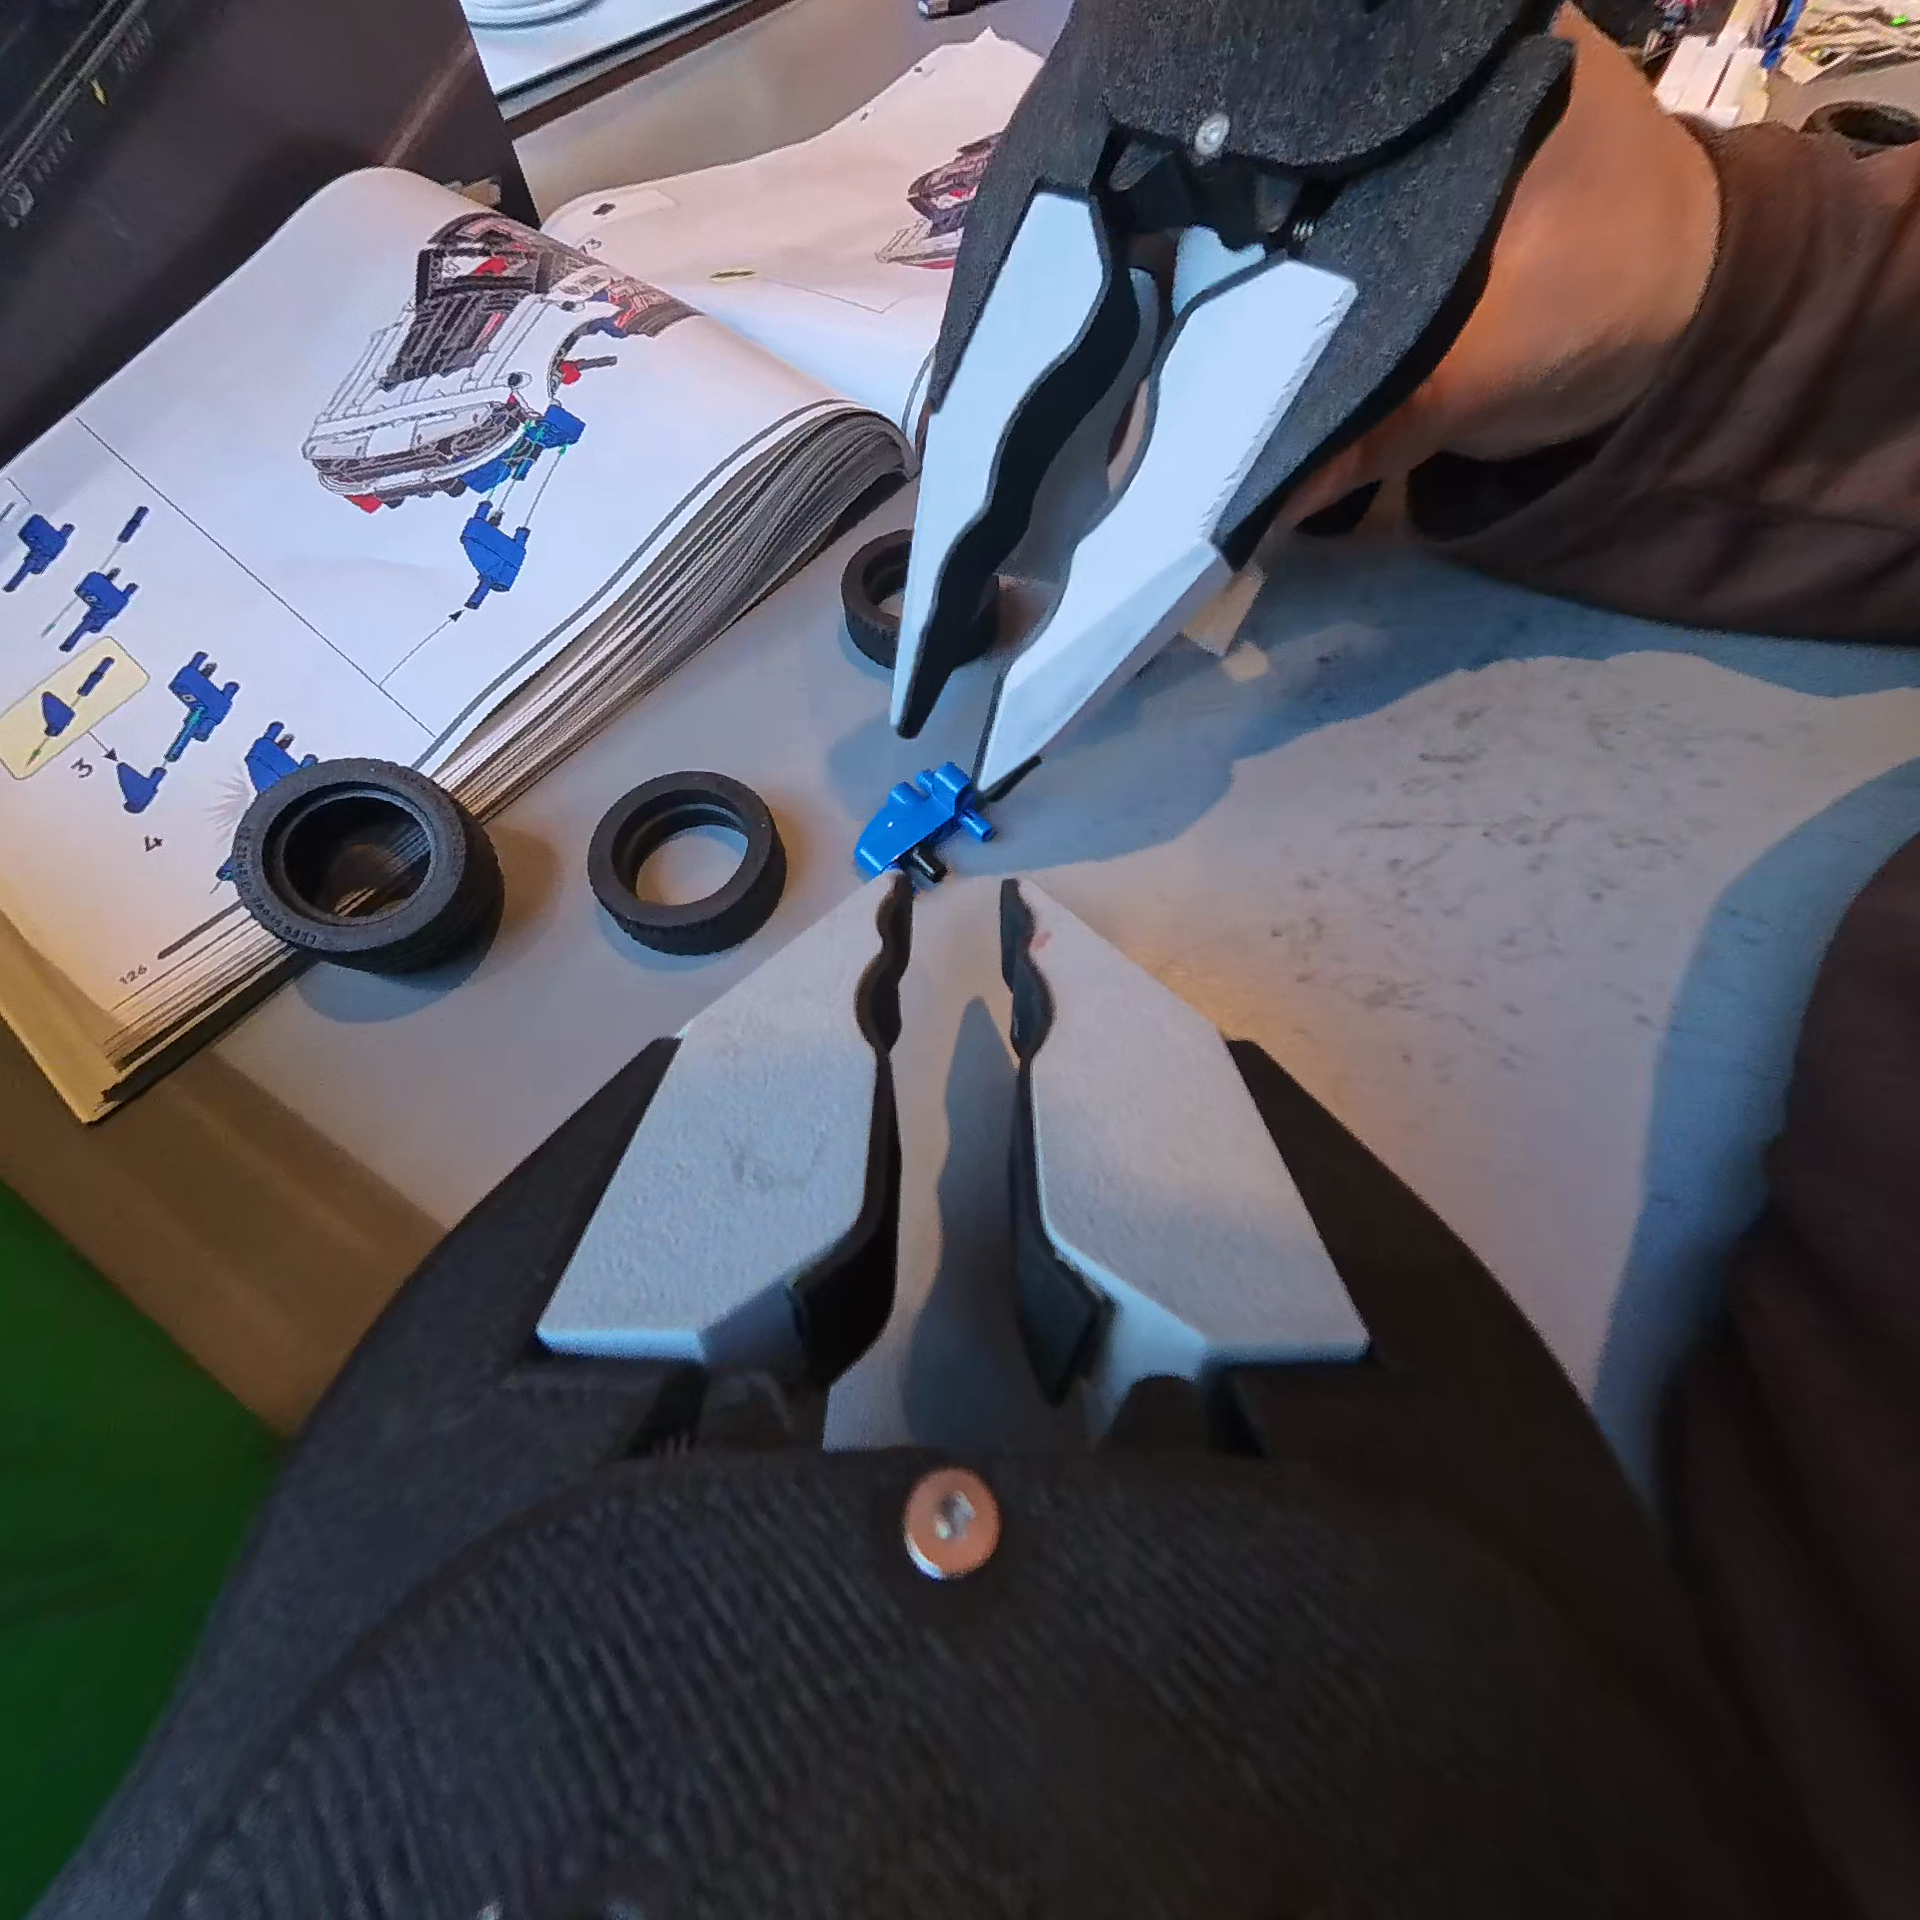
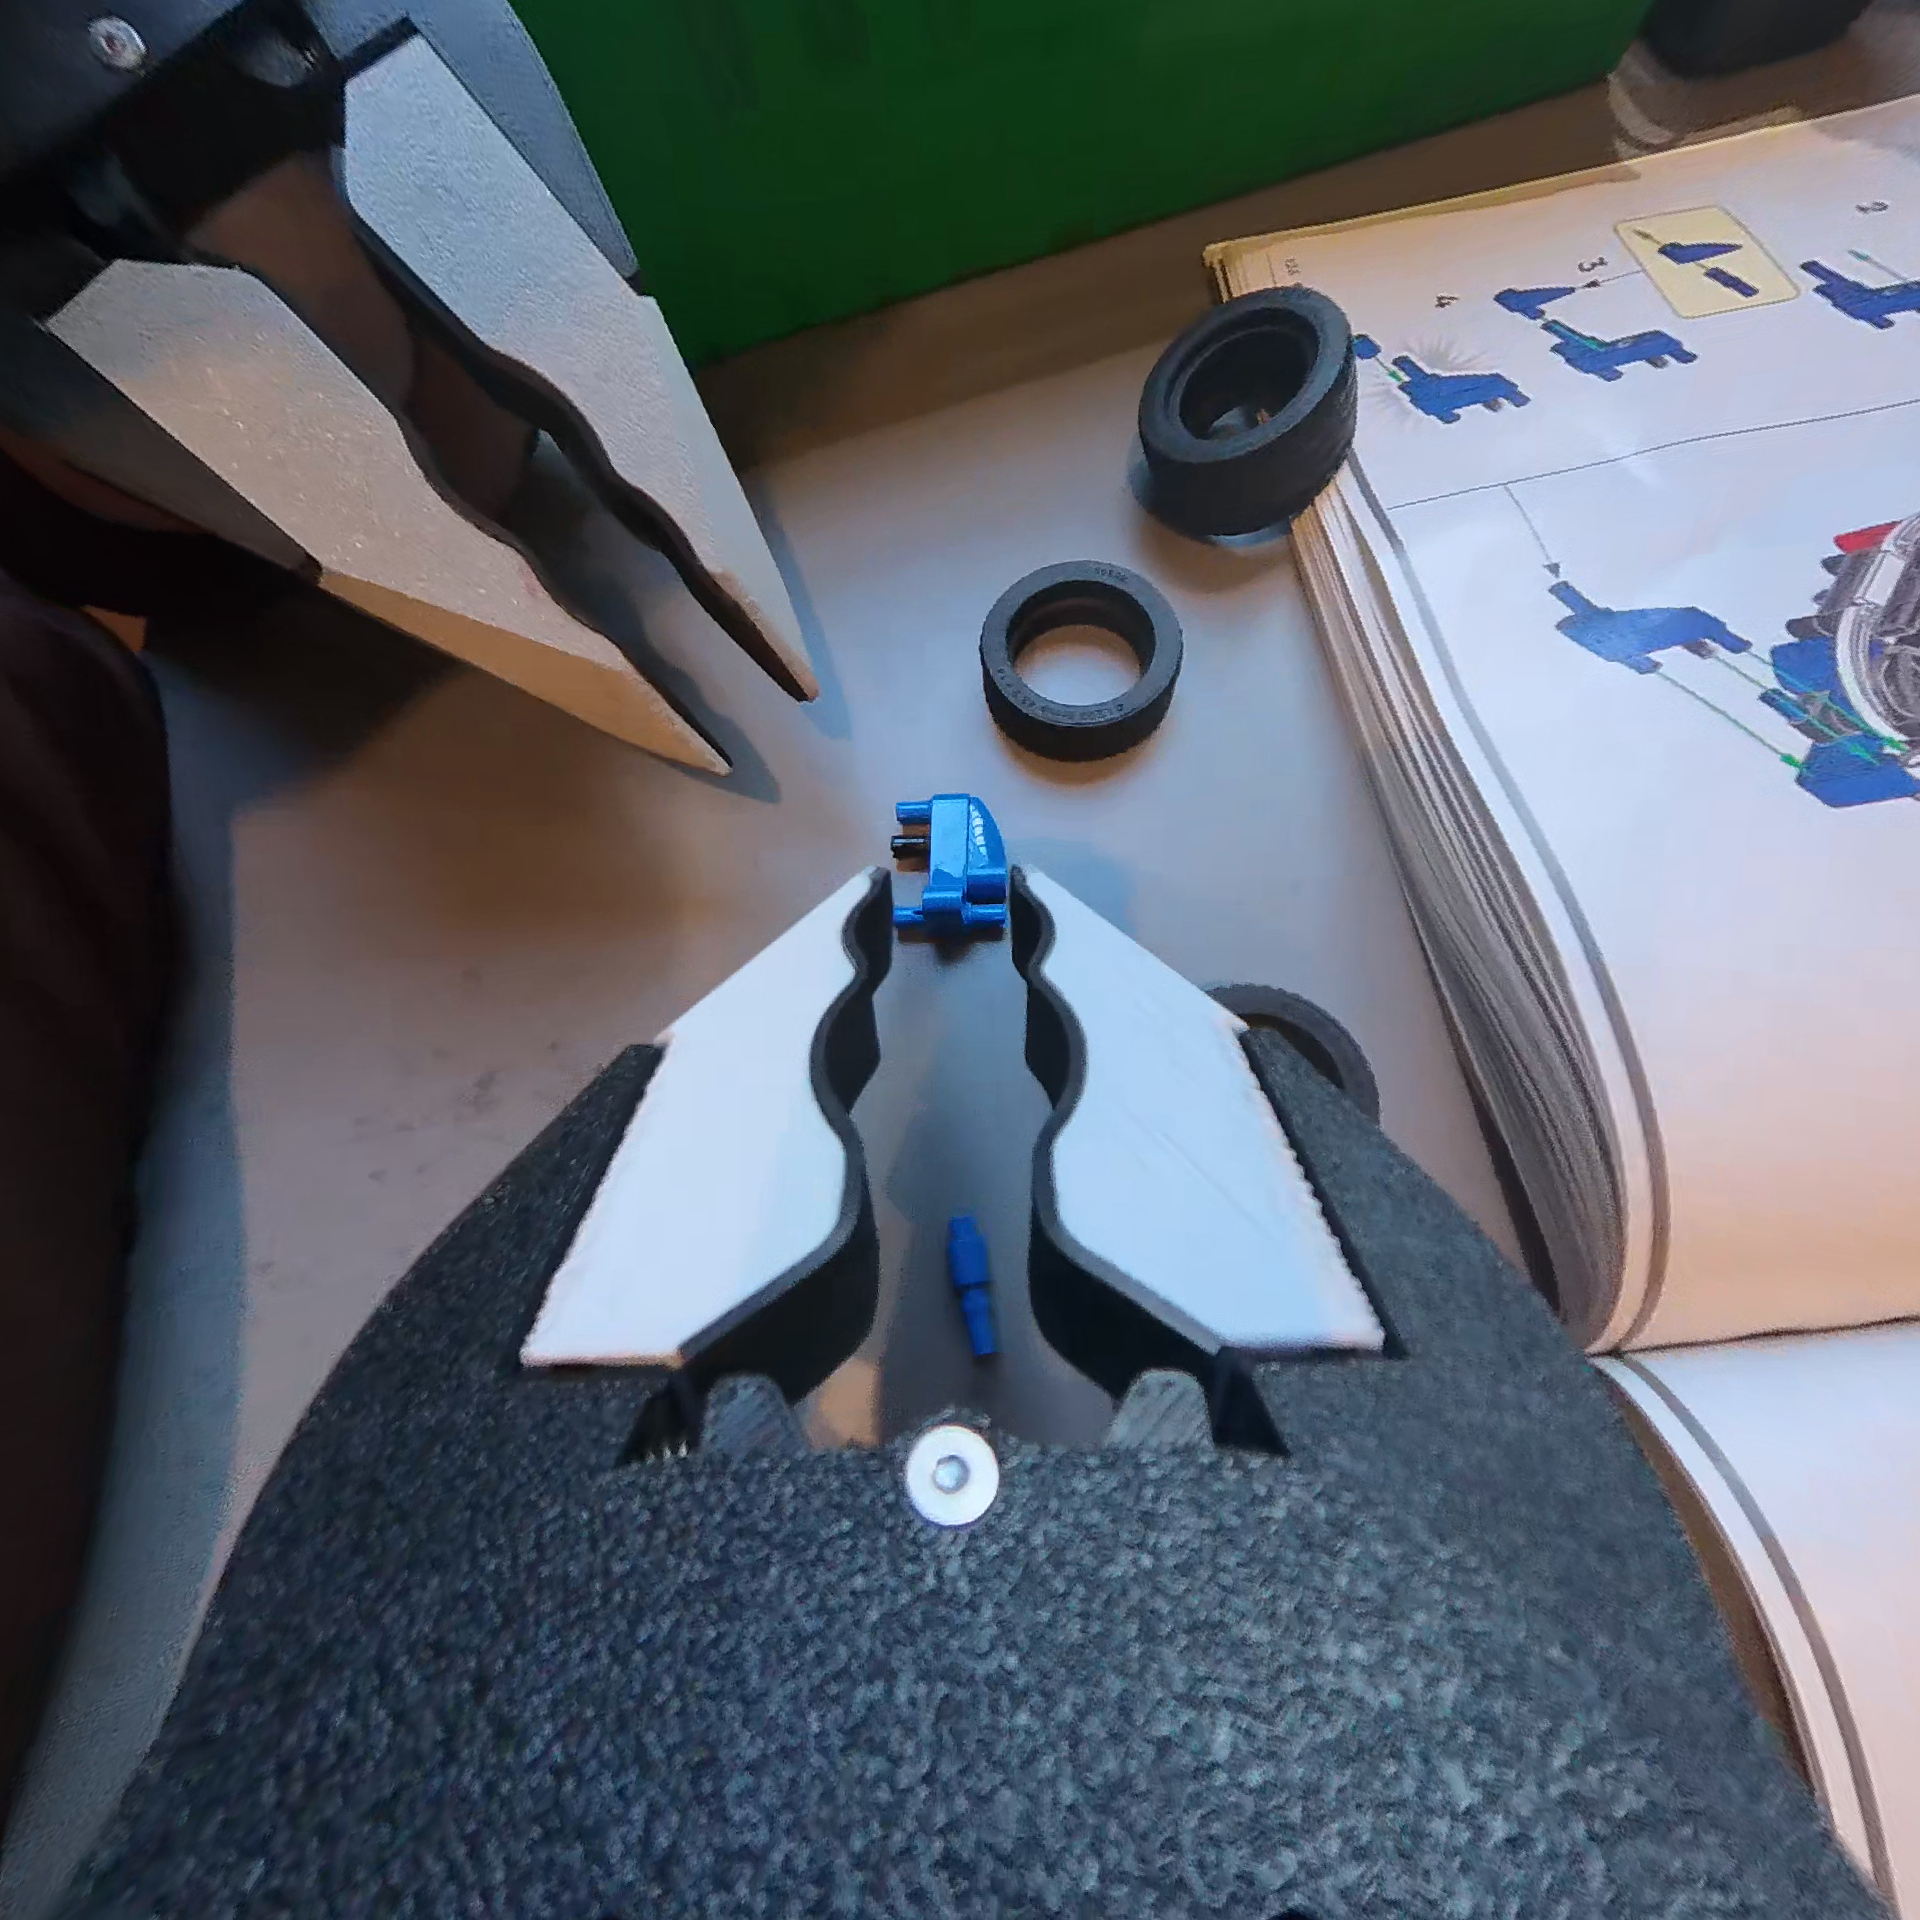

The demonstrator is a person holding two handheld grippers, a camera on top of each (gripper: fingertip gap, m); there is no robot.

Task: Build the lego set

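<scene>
Now, left gripper (image 1: 954, 883): fingers slightly spread, tips beside blue piece (image 1: 920, 821)
Right gripper (image 2: 951, 883): fingers spread, straddling piece
Blue piece: small, pegged, lying on table (image 1: 1455, 883)

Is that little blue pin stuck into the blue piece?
No, the little blue pin lies alone on the table, apart from the blue piece.

The blue lego piece (image 2: 961, 868) is glossy, smooth plastic. The black tires (image 2: 1081, 665) look like matt rubber with ribbed tread. The instruction booklet (image 1: 343, 499) is smooth paper. The grippers' black bodies are grainy and the table (image 1: 1403, 883) is matt grey, scuffed.
</scene>
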